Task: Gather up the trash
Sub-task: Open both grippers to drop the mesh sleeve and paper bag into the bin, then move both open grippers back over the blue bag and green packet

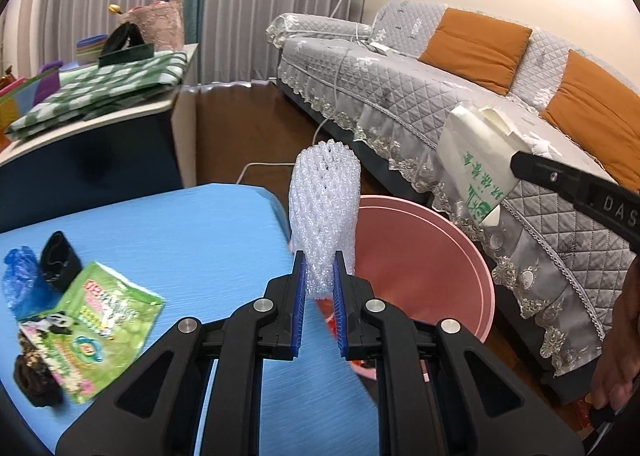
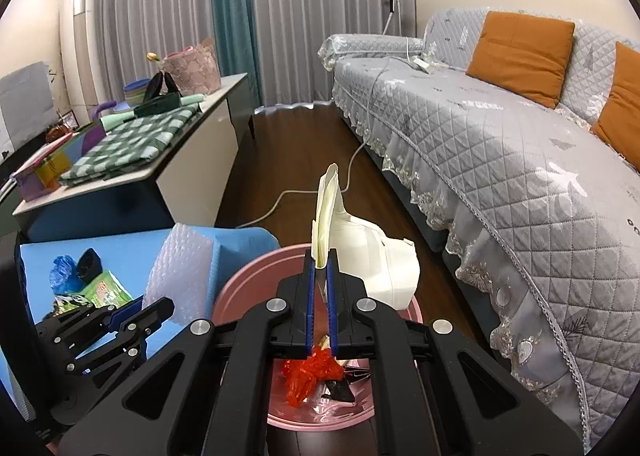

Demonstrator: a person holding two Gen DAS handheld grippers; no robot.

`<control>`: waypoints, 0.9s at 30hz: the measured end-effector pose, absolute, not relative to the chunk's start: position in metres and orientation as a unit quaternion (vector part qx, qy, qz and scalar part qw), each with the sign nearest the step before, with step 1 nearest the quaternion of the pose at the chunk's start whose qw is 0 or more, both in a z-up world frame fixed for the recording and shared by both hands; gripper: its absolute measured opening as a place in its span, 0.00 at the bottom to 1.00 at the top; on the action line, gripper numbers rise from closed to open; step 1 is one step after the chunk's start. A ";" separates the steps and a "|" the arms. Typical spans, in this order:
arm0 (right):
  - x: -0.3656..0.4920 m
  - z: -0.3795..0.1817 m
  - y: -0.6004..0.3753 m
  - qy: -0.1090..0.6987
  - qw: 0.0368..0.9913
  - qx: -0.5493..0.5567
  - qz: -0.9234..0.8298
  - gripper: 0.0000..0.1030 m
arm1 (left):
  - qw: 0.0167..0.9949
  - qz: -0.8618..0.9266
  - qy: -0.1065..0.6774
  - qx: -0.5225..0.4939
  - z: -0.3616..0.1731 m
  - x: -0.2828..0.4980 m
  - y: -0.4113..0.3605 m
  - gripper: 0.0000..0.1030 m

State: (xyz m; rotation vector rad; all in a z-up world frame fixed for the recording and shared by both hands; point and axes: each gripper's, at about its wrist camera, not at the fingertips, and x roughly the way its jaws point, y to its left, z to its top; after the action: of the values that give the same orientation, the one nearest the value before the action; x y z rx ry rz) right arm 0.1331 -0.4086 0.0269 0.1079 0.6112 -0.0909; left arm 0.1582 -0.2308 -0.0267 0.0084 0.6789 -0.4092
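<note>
A sheet of bubble wrap [image 1: 324, 211] is pinched upright in the left gripper [image 1: 319, 288], just left of the pink bin [image 1: 480, 268]. A white paper bag [image 2: 372, 256] is clamped by the right gripper [image 2: 320, 288] over that bin, with red trash [image 2: 308, 376] seen inside.

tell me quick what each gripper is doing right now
Left gripper: shut on the bubble wrap.
Right gripper: shut on the white paper bag, above the pink bin.

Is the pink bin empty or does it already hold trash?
Not empty. The right wrist view shows crumpled red plastic and dark scraps lying at the bottom of the pink bin.
</note>
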 end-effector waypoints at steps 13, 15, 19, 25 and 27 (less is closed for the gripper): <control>0.145 0.010 -0.413 0.321 0.945 0.048 -0.047 0.07 | 0.913 -0.221 0.343 0.002 -0.038 0.169 -0.252 0.13; 0.148 0.008 -0.413 0.329 0.942 0.043 -0.054 0.13 | 0.908 -0.228 0.350 0.001 -0.040 0.170 -0.255 0.16; 0.148 0.007 -0.418 0.329 0.940 0.057 -0.068 0.48 | 0.908 -0.227 0.353 -0.003 -0.040 0.170 -0.252 0.35; 0.147 0.011 -0.428 0.326 0.938 0.089 -0.076 0.48 | 0.910 -0.221 0.350 0.000 -0.035 0.166 -0.245 0.35; 0.146 0.013 -0.427 0.324 0.938 0.094 -0.075 0.48 | 0.912 -0.218 0.346 0.002 -0.030 0.163 -0.240 0.35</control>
State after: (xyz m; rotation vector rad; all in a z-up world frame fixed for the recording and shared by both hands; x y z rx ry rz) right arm 0.1461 -0.4269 0.0133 0.1920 0.6619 -0.1535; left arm 0.1632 -0.2405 -0.0301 0.0051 0.7139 -0.4493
